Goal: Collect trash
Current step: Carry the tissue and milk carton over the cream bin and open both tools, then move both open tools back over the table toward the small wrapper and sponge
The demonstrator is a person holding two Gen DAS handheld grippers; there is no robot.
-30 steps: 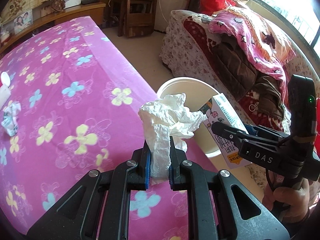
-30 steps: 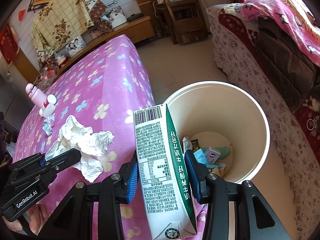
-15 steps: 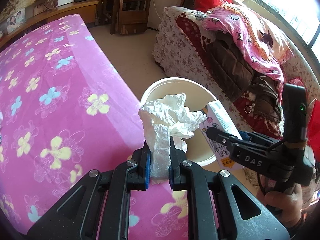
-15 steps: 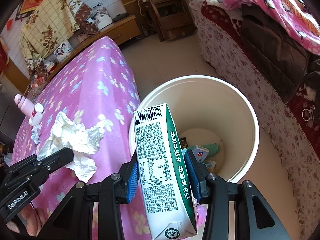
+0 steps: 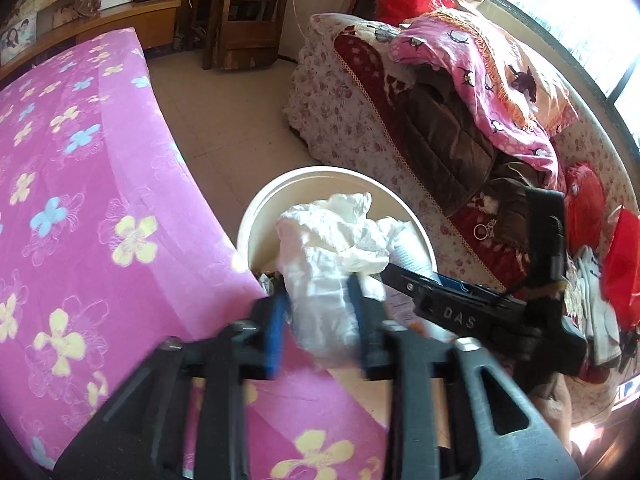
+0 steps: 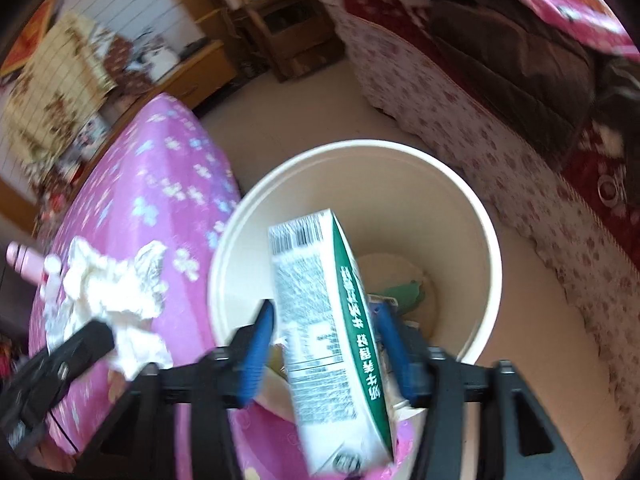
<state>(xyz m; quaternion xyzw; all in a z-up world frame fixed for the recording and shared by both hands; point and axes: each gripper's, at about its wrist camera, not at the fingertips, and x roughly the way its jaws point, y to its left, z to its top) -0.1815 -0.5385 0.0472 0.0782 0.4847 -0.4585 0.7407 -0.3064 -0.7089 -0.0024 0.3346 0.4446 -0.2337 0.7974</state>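
Both sets of fingers spread apart vs 0.5 s ago, when clamped on tissue and carton; also shifted closer over bin. Left gripper (image 5: 318,300): fingers (image 5: 275,322) apart, crumpled white tissue (image 5: 332,256) loose between them, above near rim of cream bin (image 5: 256,216). Right gripper (image 6: 326,344): blue pads (image 6: 256,350) wide apart, gap visible both sides of milk carton (image 6: 324,316). Carton white w/ green side, barcode at top, tilted, over bin (image 6: 486,232) opening. Other rubbish at bin bottom. Pink flowered bed (image 5: 96,216) just beside bin.
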